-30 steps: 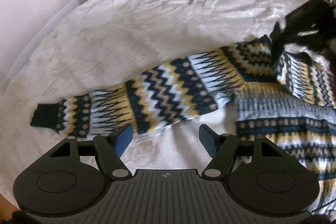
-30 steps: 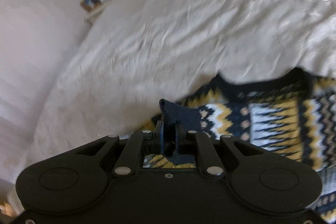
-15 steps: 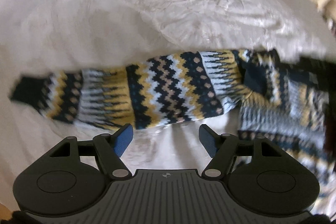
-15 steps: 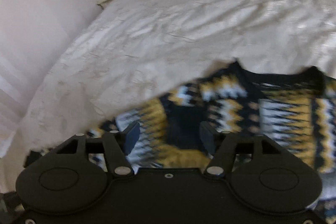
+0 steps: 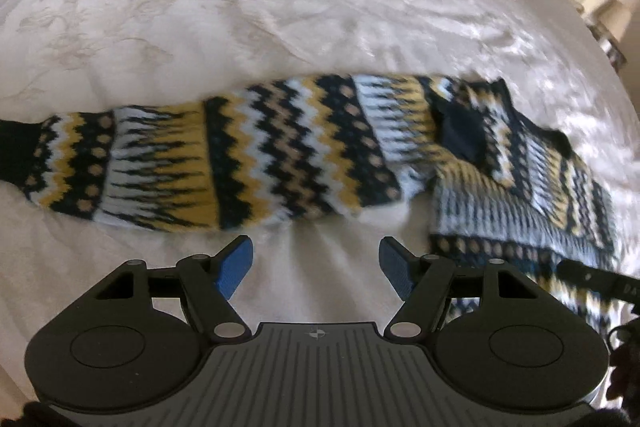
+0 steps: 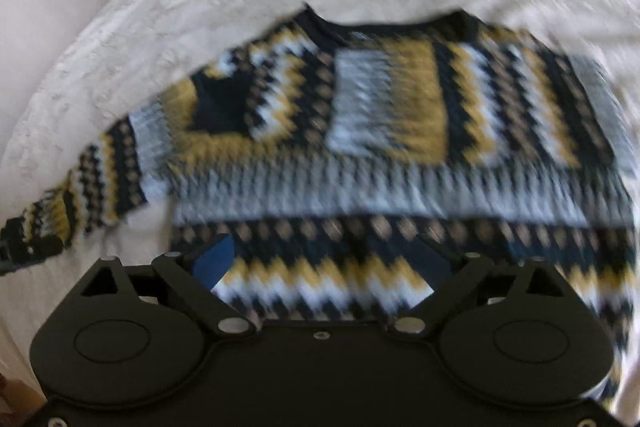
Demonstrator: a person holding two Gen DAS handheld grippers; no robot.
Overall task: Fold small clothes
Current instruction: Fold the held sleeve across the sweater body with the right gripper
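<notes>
Right claw (image 6: 320,267) now off the sweater (image 6: 384,115), wide and empty above its seemingly flat, blurred body.

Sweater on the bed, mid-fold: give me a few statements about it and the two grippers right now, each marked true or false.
1. The left gripper is open and holds nothing. True.
2. The right gripper is clamped on the sweater's collar. False: its fingers are spread apart over the sweater body, gripping nothing.
3. One sleeve lies stretched out straight to the side on the bedspread. True.
4. The other sleeve is folded across the sweater's chest. True: its dark cuff lies on the body.
5. The sweater is plain grey. False: it has navy, yellow and white zigzag bands.
6. The left gripper's fingers are touching the stretched sleeve. False: they sit short of it, over bare bedspread.
</notes>
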